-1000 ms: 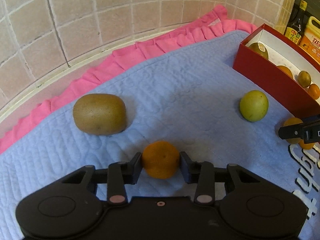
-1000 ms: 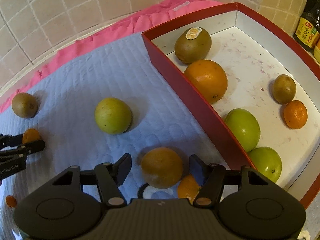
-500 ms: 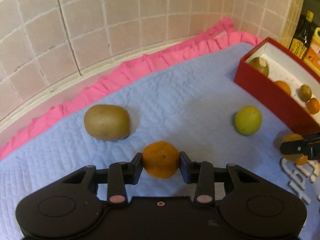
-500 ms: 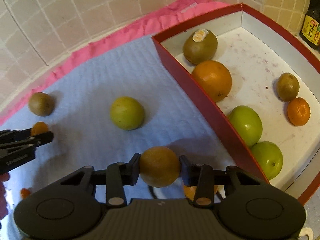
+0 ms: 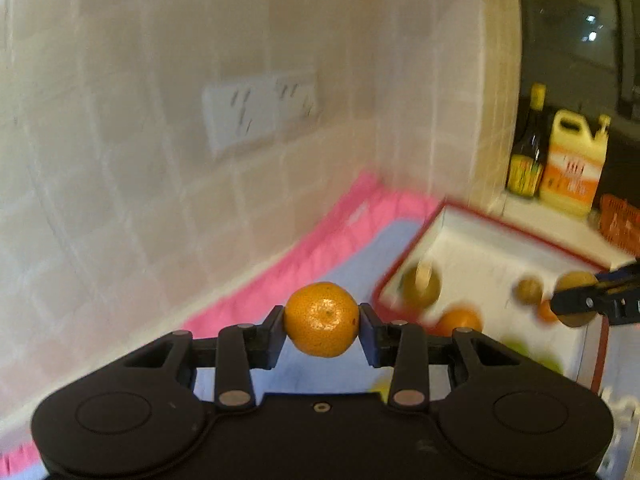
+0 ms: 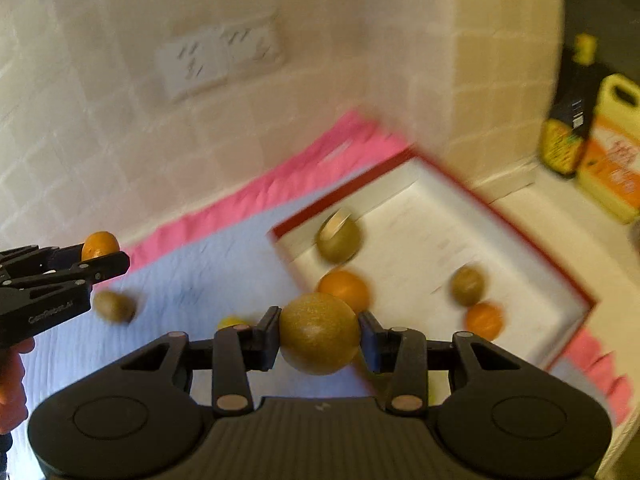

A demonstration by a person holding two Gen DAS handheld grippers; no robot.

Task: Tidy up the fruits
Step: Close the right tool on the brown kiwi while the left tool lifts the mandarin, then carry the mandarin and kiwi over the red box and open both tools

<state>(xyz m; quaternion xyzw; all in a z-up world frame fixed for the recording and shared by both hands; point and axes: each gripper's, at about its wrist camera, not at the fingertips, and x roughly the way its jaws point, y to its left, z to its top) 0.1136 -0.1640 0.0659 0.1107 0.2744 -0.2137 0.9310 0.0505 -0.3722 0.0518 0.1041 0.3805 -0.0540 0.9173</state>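
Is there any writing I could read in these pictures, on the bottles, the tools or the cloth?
Pale lettering on the side of the left gripper, seen from the right wrist view: too blurred to read with confidence.
Label on the dark bottle: too blurred to read.
Red characters on the yellow jug: too blurred to read.
White lettering on the blue mat, at the right edge: cut off and unreadable.

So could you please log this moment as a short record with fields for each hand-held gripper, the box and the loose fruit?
left hand-held gripper: shut on small orange mandarin, held clear of the cloth
right hand-held gripper: shut on brownish-orange round fruit, also lifted
red box: holds several fruits, blurred
blue cloth: one kiwi loose on it
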